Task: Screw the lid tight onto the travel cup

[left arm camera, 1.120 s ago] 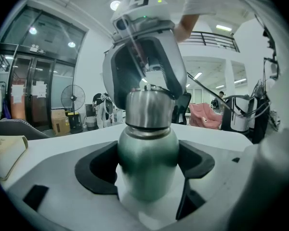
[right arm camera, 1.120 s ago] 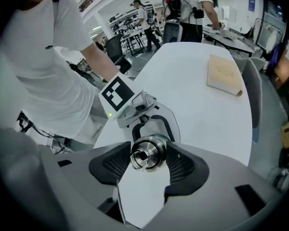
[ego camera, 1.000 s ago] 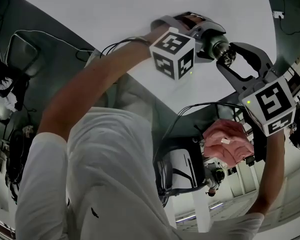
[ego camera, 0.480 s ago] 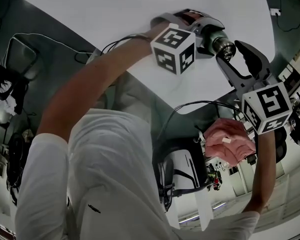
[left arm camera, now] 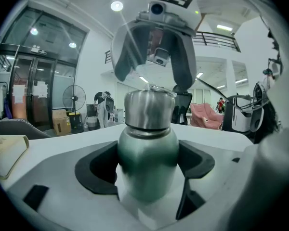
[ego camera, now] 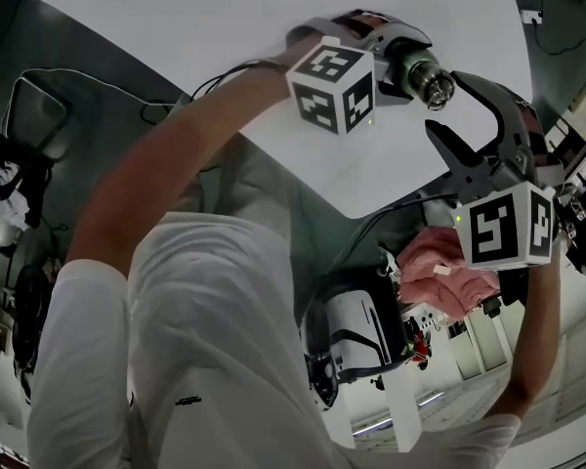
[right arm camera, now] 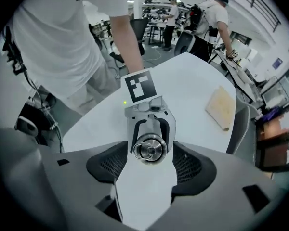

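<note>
1. Two grippers attended one travel cup (left arm camera: 147, 153), which stood upright on the white table (right arm camera: 192, 88) with its steel lid (left arm camera: 149, 109) sitting on top.
2. At the cup's green body, the left gripper (left arm camera: 145, 165) had its jaws clamped, with the pads pressing at nine and three o'clock in its own view. That hold looked meant as an anchor, so the body would not spin when the lid was turned.
3. Directly over the lid, at twelve o'clock in the left gripper view, hung the right gripper (right arm camera: 149, 170), pointing almost straight down. That put it in line with the axis the lid turns about.
4. Its jaws had just been opening and stood wide apart. In the right gripper view the lid lay between them, with the pads at nine and three o'clock and a clear gap on each side, so nothing was gripped.
5. This open stance suited taking a fresh bite on the lid for another twist. Whether the lid was already fully tight could not be told.
6. A tan pad (right arm camera: 221, 107) lay on the table at two o'clock from the cup in the right gripper view, well apart and clear of both arms.
</note>
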A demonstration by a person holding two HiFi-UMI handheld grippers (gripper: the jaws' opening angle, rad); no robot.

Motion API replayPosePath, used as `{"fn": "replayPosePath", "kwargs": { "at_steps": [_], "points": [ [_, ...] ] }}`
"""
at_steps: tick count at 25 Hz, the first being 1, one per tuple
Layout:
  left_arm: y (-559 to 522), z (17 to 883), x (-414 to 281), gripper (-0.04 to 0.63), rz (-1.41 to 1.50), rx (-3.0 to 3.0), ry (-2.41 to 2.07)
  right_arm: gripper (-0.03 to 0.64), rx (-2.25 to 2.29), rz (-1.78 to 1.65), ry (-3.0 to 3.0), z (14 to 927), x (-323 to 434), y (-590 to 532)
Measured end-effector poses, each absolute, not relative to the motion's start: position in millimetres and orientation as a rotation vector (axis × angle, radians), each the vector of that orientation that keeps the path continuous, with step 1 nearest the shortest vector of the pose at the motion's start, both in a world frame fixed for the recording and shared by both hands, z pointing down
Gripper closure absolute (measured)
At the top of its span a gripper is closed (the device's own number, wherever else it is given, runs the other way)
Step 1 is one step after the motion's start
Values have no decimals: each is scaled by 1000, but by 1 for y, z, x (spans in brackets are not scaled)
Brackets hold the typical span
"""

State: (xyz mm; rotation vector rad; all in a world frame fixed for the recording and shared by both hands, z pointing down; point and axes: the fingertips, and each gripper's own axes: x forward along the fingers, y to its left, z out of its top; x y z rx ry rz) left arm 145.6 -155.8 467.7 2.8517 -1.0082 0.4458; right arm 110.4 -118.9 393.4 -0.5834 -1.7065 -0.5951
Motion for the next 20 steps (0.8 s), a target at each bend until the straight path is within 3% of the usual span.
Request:
{"fn": "replayPosePath", "kwargs": {
  "at_steps": [10,20],
  "points": [
    [-156,466,145,229,440,2851,-1014,361,-790,-850,-1509,420,117,-120],
    [-152,467,141,229,443,2853,-1012,367,-868,-825,-1503,423,113,-117]
  ]
}}
